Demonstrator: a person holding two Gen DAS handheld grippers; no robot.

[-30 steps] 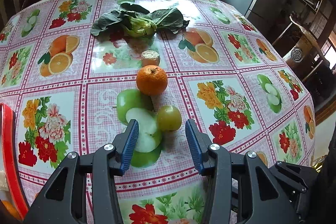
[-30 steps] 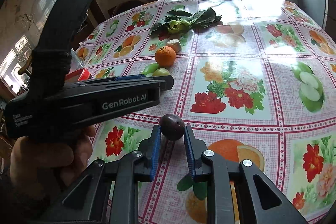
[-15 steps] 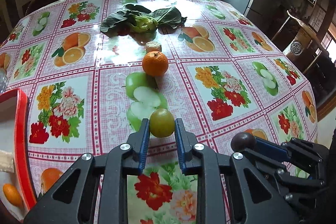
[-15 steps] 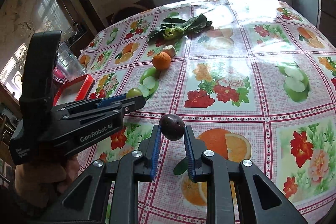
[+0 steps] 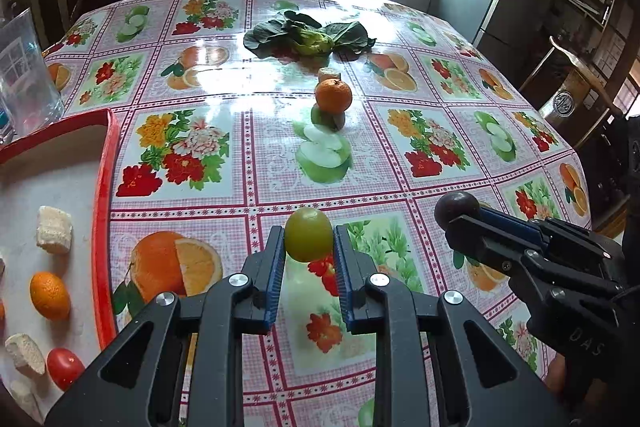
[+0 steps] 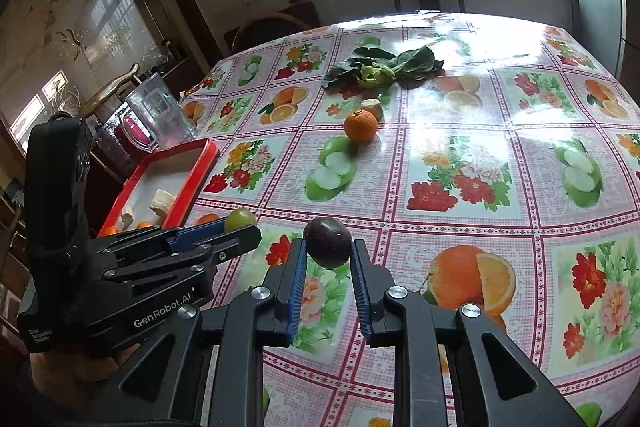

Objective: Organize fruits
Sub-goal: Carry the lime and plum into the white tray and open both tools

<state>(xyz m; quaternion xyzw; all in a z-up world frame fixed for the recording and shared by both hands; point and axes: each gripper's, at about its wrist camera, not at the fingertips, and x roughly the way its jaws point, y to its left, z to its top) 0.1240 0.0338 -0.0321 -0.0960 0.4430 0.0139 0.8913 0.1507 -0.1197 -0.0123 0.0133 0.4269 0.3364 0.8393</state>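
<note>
My left gripper (image 5: 309, 241) clamps the green fruit (image 5: 308, 235) at lower centre; my right gripper (image 6: 328, 251) clamps the plum (image 6: 327, 242). Both fruits look light, smooth and bruisable: grip across the widest part. The tray (image 5: 105, 187) lies at left, the orange (image 5: 333, 95) beyond.

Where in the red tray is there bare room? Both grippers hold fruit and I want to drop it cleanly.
The red tray is bare in its far part, between the far rim and the white chunk. Its near end is crowded: a small orange, a cherry tomato and more white pieces.
</note>
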